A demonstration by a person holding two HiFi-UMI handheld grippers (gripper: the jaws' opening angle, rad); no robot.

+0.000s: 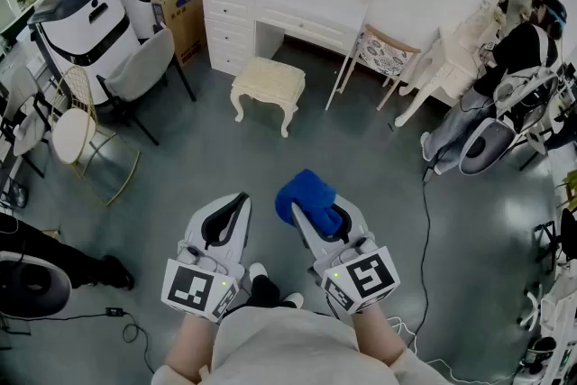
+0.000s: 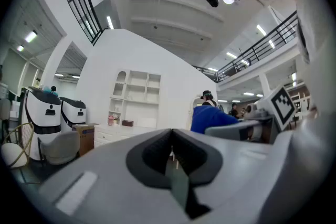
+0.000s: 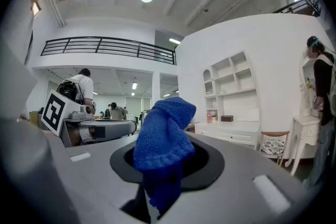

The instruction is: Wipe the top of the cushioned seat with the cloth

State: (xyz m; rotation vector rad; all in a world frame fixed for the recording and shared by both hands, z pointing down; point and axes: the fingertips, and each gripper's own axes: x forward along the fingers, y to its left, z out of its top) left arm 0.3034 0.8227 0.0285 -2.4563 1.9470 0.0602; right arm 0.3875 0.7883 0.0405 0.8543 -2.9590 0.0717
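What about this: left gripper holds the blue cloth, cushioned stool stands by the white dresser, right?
Not the left: the right gripper holds the blue cloth, as the right gripper view shows. The cushioned stool is by the white dresser.

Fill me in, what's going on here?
A person stands with a gripper in each hand. The right gripper is shut on a blue cloth. The left gripper is shut with nothing in it. The cushioned stool sits ahead, in front of the white dresser, well apart from both grippers. The cloth has not yet reached the seat, so no wiping is under way.
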